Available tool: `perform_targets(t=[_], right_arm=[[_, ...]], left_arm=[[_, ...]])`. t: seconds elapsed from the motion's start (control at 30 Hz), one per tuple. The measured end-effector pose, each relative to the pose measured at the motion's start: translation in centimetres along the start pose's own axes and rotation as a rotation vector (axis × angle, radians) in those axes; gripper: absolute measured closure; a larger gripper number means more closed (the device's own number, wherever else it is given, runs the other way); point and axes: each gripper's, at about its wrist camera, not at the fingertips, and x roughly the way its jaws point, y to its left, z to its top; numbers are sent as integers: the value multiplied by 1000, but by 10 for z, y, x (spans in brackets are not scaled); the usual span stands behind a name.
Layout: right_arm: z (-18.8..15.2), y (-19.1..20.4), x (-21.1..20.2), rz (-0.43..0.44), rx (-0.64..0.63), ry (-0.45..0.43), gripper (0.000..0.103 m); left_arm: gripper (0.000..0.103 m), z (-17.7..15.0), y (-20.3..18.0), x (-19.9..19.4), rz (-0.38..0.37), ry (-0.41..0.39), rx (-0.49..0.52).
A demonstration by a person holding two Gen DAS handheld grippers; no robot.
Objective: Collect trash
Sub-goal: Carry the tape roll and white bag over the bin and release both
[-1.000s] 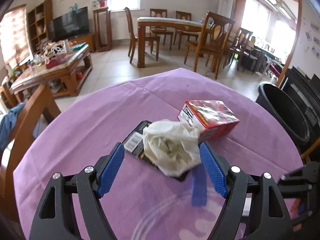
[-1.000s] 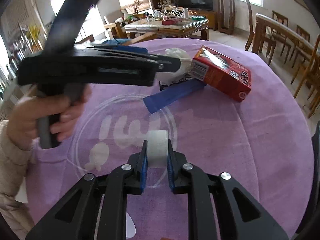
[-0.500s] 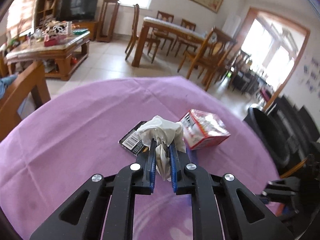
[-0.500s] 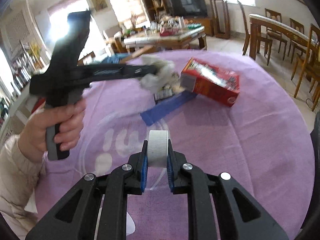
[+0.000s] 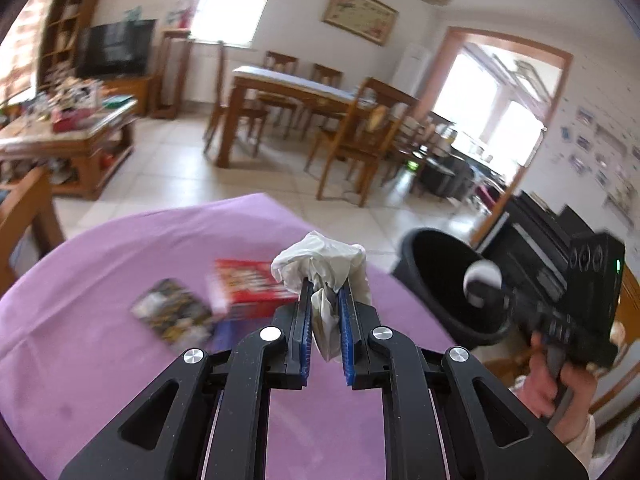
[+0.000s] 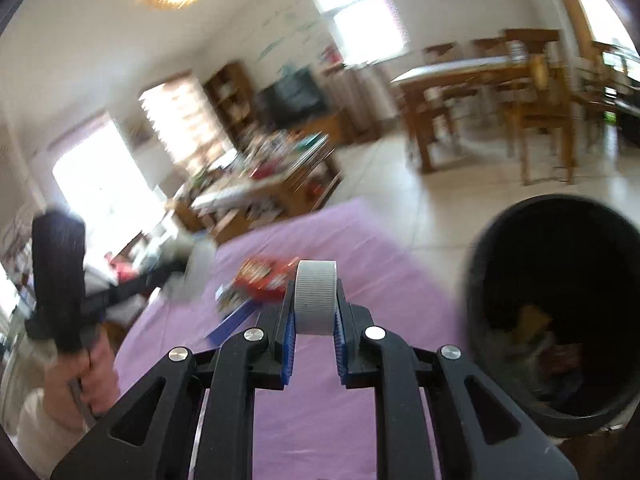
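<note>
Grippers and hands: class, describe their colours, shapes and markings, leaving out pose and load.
Both the left gripper and right gripper are black, with triangular cut-outs, silver round screws and blue ribbed pads. The right hand is bare and grips a black handle, with a pale sleeve below.

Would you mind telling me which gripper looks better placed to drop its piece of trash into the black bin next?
Right, probably. The right gripper, shut on the white tape roll, is close beside the black bin. The left gripper, shut on the crumpled tissue, is over the purple table.
</note>
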Motion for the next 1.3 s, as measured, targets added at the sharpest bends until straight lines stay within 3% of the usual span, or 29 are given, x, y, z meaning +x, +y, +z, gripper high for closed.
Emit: perform_targets(t=[0.27,0.57,0.8,1.1,1.2,1.23,1.27,1.3], right_arm=[[22,-86,-59,-223,140,-176,86],[13,-164,-48,-306,275,-123,86],[-7,-169,-53,-321,311,-89,86],[-9,-183,-57,-325,345,-83,83],[-7,-182,-56,-319,366,-74,82],[-8,-179,-55,-316,369,-72,82],[-7,-178,-55,-319,367,-68,73],[-7,-177,-54,-319,364,-66,61]], left_arm=[[90,-5,-101,63,-132,66,83],[90,-24,-181,154,-202,148,130],[90,-32,-204,203,-202,197,137],[90,-40,-204,213,-184,232,149],[77,-41,-203,206,-169,233,157],[66,-40,-202,202,-166,231,157],[52,-41,-201,197,-158,227,157],[46,-41,-199,191,-151,221,157]])
